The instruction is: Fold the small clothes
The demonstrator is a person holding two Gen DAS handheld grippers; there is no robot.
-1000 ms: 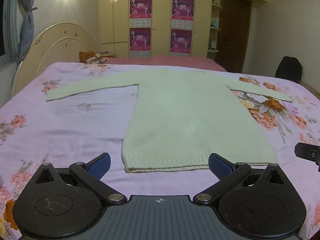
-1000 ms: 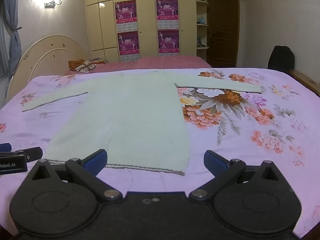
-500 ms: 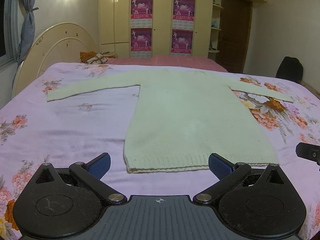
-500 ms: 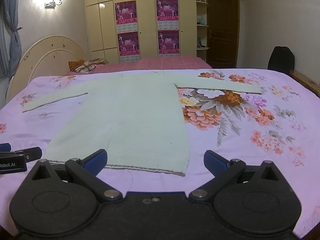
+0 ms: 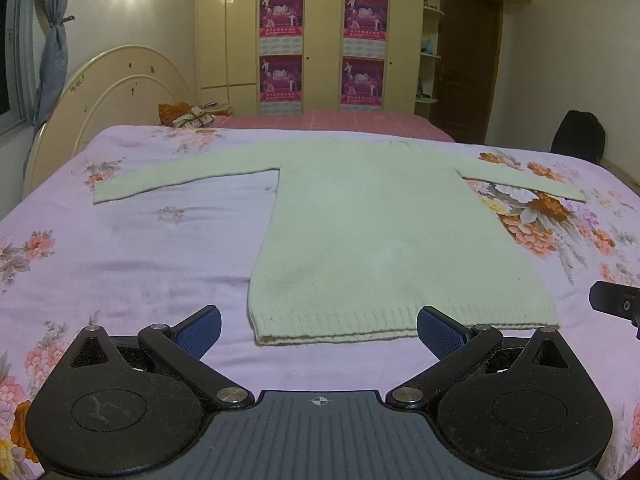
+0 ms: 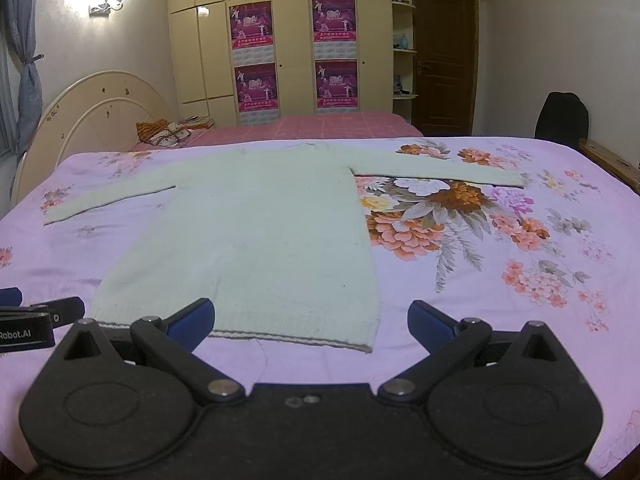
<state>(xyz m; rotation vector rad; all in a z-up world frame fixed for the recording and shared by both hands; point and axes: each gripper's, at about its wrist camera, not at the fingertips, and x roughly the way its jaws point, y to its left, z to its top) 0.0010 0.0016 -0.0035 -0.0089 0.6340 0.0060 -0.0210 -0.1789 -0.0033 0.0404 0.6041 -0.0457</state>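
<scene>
— Where do the tongs stand?

— The left gripper [image 5: 319,326] has its blue pads spread wide with nothing between them, poised just short of the ribbed hem of the pale green sweater [image 5: 372,232]. The right gripper [image 6: 311,318] is just as wide and just as empty; its left pad overlaps the hem in the right wrist view, though whether it touches the knit cannot be told.

— Anything different from a second ago?

— Hardly. Both pairs of jaws keep the same spread. In the left wrist view the hem sits a shade closer to the centre between the pads than it did; in the right wrist view nothing has shifted.

— And the sweater itself?

— Flat on the floral pink bedspread [image 5: 120,248], hem towards the grippers, both sleeves stretched straight out to the sides, unfolded.

— Beyond that?

— Each gripper shows at the edge of the other's view. Behind the bed, a cream headboard [image 5: 120,92], a wardrobe with purple posters [image 5: 282,16], and a dark chair [image 5: 578,134] by the wall.
</scene>
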